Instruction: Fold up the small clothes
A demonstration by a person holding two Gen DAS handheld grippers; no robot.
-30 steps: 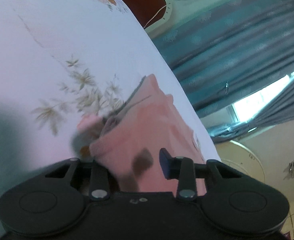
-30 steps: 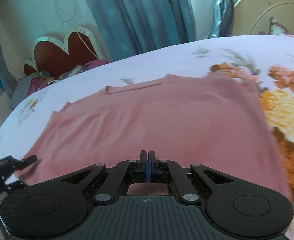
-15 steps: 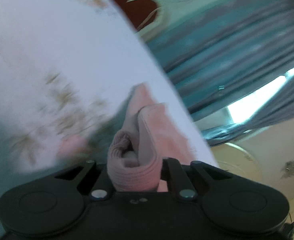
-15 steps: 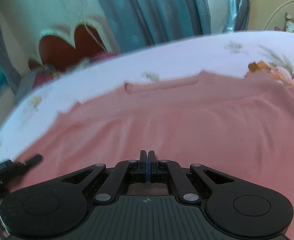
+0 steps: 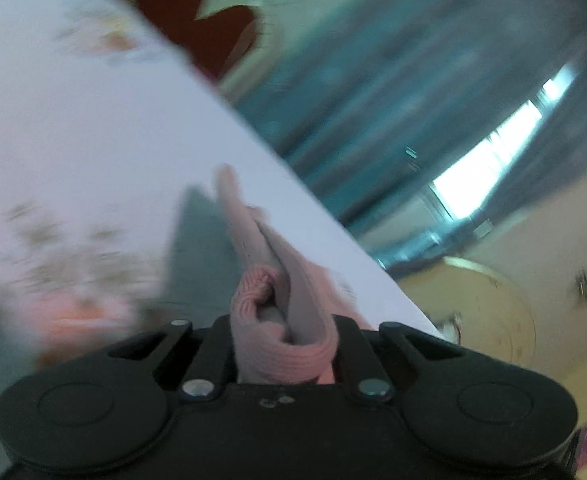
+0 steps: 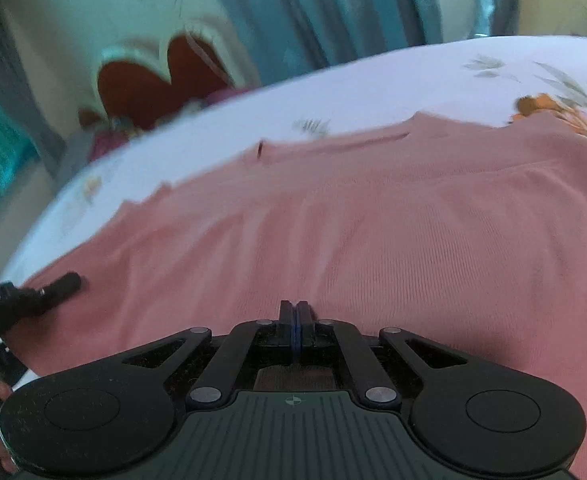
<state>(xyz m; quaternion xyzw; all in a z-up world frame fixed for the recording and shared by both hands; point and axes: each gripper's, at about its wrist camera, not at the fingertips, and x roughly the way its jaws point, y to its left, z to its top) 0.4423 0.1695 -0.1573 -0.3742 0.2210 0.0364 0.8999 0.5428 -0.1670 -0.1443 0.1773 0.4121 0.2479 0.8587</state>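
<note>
pink knit garment (image 6: 373, 232), ribbed hem bunched, flat on bedsheet (image 6: 373, 80)

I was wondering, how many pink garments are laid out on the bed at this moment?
1: a pink garment spread across the floral bedsheet, its ribbed edge bunched in the left gripper. Anything beyond the frames stays unseen.

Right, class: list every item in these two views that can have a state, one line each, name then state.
pink garment: spread flat on the bed, one ribbed edge bunched and lifted.
left gripper: shut on the pink garment's ribbed edge.
right gripper: shut; whether any cloth is pinched cannot be told.
floral bedsheet: spread under the garment.
curtains: drawn, with a bright gap in the left view.
</note>
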